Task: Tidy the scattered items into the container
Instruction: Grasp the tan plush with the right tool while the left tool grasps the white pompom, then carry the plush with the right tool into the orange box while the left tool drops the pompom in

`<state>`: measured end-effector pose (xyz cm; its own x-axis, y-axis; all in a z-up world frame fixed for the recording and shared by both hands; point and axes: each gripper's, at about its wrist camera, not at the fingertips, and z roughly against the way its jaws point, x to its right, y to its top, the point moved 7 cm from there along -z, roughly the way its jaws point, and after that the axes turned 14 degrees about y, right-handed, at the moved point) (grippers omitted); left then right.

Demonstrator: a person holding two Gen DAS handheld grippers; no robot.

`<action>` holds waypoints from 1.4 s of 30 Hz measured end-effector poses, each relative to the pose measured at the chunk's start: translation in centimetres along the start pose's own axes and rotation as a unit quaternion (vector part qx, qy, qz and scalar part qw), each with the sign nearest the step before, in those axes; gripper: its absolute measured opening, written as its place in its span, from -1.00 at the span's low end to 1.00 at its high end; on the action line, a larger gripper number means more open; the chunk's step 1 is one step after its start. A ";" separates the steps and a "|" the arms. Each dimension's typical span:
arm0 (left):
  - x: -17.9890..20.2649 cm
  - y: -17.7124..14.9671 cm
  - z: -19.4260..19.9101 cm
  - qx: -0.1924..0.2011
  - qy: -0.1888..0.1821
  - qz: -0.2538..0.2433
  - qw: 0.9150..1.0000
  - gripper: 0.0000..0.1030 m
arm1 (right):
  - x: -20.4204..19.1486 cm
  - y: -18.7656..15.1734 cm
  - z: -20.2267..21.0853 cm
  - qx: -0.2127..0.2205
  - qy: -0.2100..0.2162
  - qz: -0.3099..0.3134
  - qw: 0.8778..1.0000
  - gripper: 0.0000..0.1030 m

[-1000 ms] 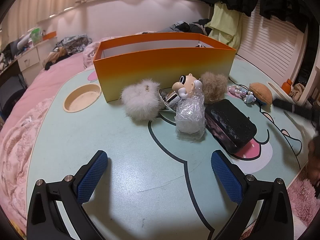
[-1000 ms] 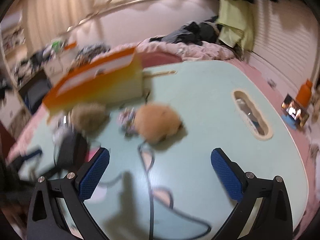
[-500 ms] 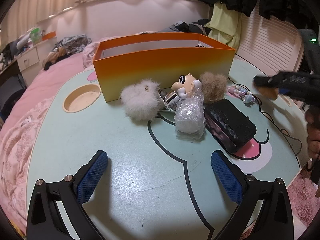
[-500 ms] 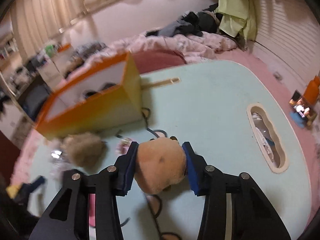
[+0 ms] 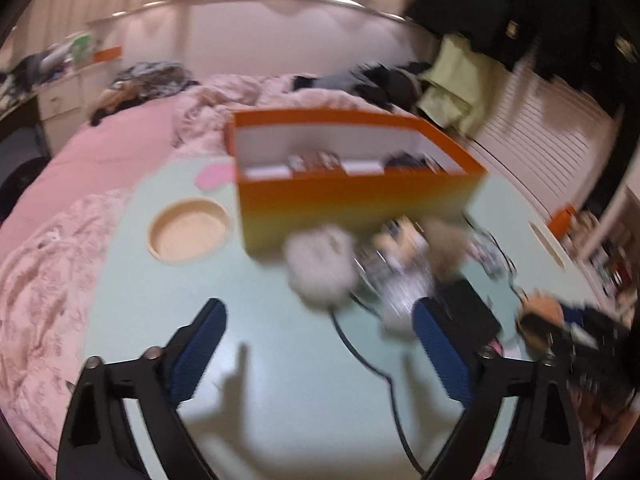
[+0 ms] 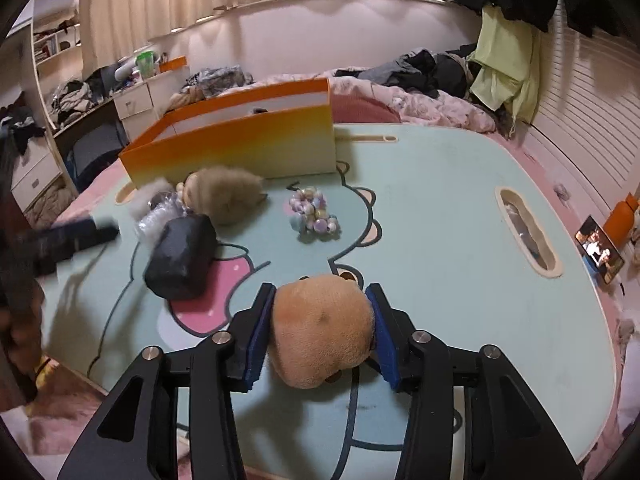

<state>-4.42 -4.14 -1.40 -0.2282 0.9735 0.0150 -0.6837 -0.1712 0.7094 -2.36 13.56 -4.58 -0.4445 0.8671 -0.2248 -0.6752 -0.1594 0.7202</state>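
Two claws are at work over the pale green cartoon-printed bench [image 6: 440, 208]. The right claw [image 6: 322, 330] is pinching a round tan plush toy [image 6: 320, 332] between its blue pads, holding it near the front edge of the bench, well apart from the tall orange-to-cream cardboard box [image 6: 240, 146] at the back. The left claw [image 5: 318, 354] hangs spread wide with nothing between its fingers, above bare bench in front of the cluttered items; that view is smeared with motion blur. Scattered in front of the box lie a fluffy beige pom-pom [image 6: 230, 194], a fluffy white pom-pom [image 5: 320, 266], a crinkled clear plastic bag [image 6: 158, 214] and a black rectangular case [image 6: 182, 256], all close together. A cluster of pastel beads [image 6: 314, 214] sits apart to the right of the beige pom-pom. Inside the box, seen from the left wrist, some dark and white items already rest on its floor, too blurred to name. A round wooden recess [image 5: 188, 232] is set in the bench left of the box.
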 end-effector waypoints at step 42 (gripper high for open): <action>-0.4 4.2 4.4 0.082 -0.017 0.009 0.996 -0.40 | 1.0 0.3 0.3 0.005 0.030 -0.025 0.999 -0.06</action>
<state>-4.16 -4.62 4.68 -0.2136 0.9756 0.0507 -0.5566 -0.1642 0.8144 -2.83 14.49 -4.35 -0.4449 0.8442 -0.2988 -0.6917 -0.1121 0.7134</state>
